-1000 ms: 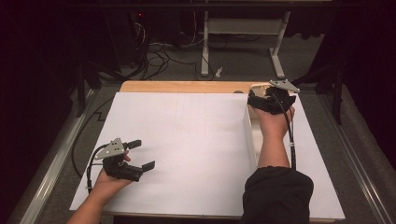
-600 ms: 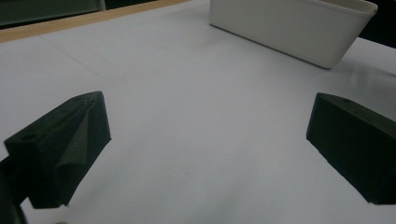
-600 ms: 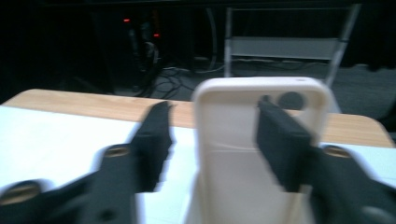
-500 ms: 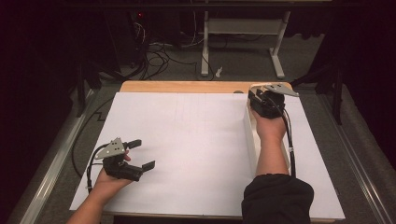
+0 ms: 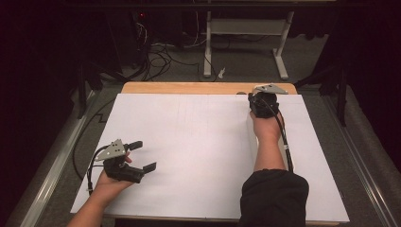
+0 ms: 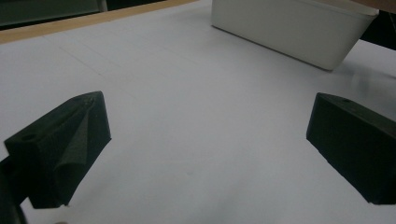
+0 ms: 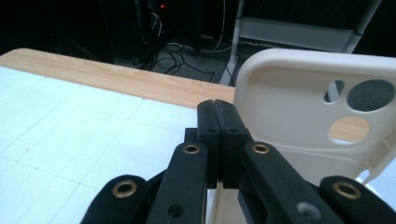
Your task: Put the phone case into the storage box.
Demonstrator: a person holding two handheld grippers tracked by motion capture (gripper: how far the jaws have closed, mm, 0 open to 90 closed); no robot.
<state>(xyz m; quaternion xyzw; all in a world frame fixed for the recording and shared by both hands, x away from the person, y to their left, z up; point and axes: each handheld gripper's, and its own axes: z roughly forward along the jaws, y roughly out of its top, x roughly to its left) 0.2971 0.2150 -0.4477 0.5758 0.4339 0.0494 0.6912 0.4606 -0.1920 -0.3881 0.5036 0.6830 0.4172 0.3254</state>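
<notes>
My right gripper (image 7: 217, 109) is shut, its two black pads pressed flat together with nothing showing between them; the jaws have just been closing. It sits at the far right of the table (image 5: 203, 88) in the high view, right gripper (image 5: 261, 98). Just to its right in the right gripper view stands a cream-white plastic panel (image 7: 289, 107) with three holes. A white bin (image 5: 252, 139) lies under the right forearm, white bin (image 6: 289, 28). My left gripper (image 5: 143, 155) rests near the front left, open and empty, left gripper (image 6: 205, 140).
White paper (image 5: 189, 142) covers most of the wooden table. Beyond the far edge lie cables (image 5: 161, 52) on a grey floor and a white stand's legs (image 5: 208, 52). A metal rail (image 5: 52, 170) runs along the left side.
The right gripper's jaws have gone from open to shut. The right hand has shifted a little to the left along the far edge. The left hand has stayed where it was.
</notes>
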